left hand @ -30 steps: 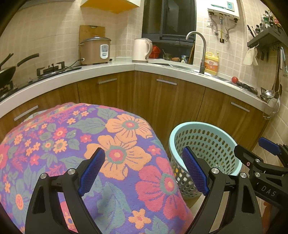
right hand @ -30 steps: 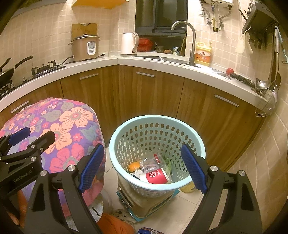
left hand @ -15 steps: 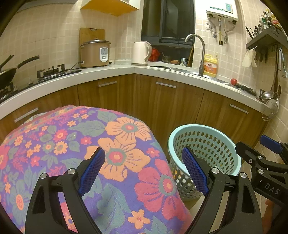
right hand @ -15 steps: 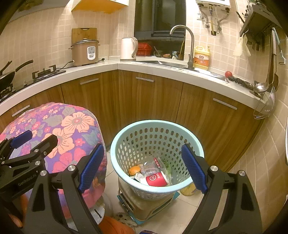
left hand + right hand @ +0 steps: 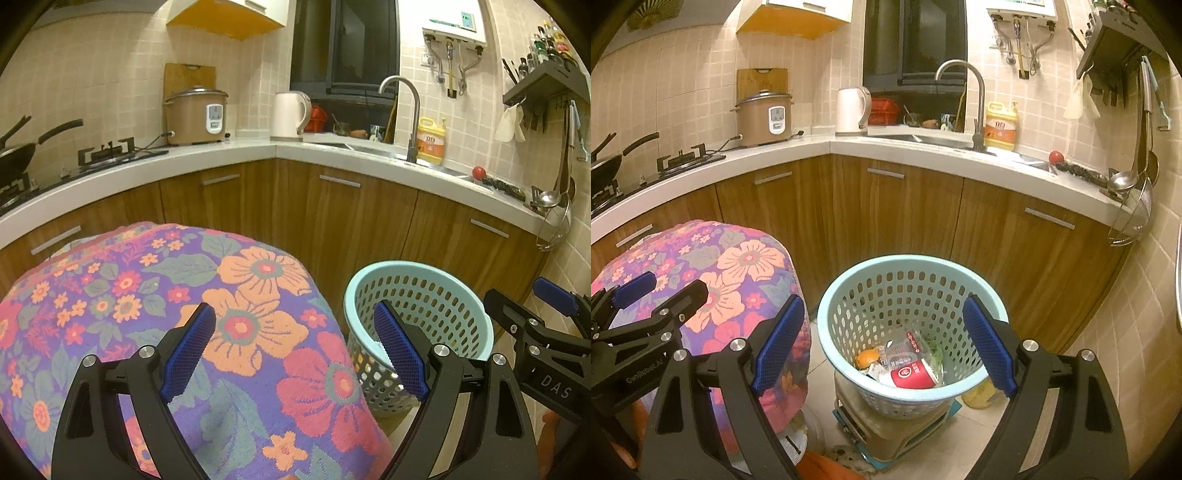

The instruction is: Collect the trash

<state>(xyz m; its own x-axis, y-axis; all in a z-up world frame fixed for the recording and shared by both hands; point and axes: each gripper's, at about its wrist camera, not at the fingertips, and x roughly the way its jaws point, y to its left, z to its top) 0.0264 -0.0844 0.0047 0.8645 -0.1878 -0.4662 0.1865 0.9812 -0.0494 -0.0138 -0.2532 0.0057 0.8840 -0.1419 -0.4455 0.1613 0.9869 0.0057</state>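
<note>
While trash (image 5: 905,369) fills basket (image 5: 849,295), floral cloth (image 5: 738,266) beside

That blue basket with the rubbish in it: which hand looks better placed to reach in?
Probably the right. The right gripper is open and frames the blue basket and its red cup; the left gripper is open over the flowered cloth, basket off to its side.

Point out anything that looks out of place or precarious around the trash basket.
The light blue basket holding the trash sits perched on a small stool rather than on the floor, tilted toward the camera. Nothing looks spilled; both grippers are empty.
</note>
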